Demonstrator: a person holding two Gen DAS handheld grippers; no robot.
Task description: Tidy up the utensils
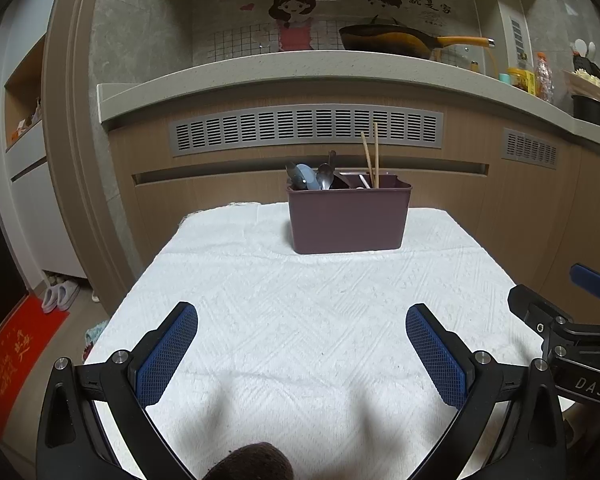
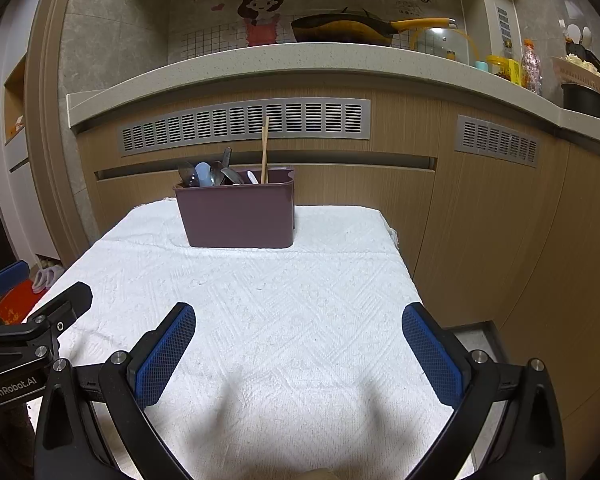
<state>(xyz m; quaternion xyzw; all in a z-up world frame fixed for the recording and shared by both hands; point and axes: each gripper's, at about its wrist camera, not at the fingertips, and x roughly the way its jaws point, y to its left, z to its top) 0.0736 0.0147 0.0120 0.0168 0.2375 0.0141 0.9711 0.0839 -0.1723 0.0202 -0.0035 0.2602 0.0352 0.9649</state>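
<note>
Left tool (image 1: 302, 350) spread wide above white cloth (image 1: 300, 300); maroon caddy (image 1: 349, 218) holds spoons (image 1: 312, 178) and chopsticks (image 1: 371, 158).

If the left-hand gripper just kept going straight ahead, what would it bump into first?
Probably the maroon plastic utensil caddy. The open left gripper points across bare white textured cloth, with the caddy almost dead ahead, slightly right of centre. Depth is hard to judge.

The dark purple plastic utensil caddy (image 1: 348, 216) hides the lower ends of its metal spoons (image 1: 325, 176) and two wooden chopsticks (image 1: 371, 158); its inner dividers are indistinct. A dark rounded object (image 1: 256, 462) is cut off at the bottom edge.
</note>
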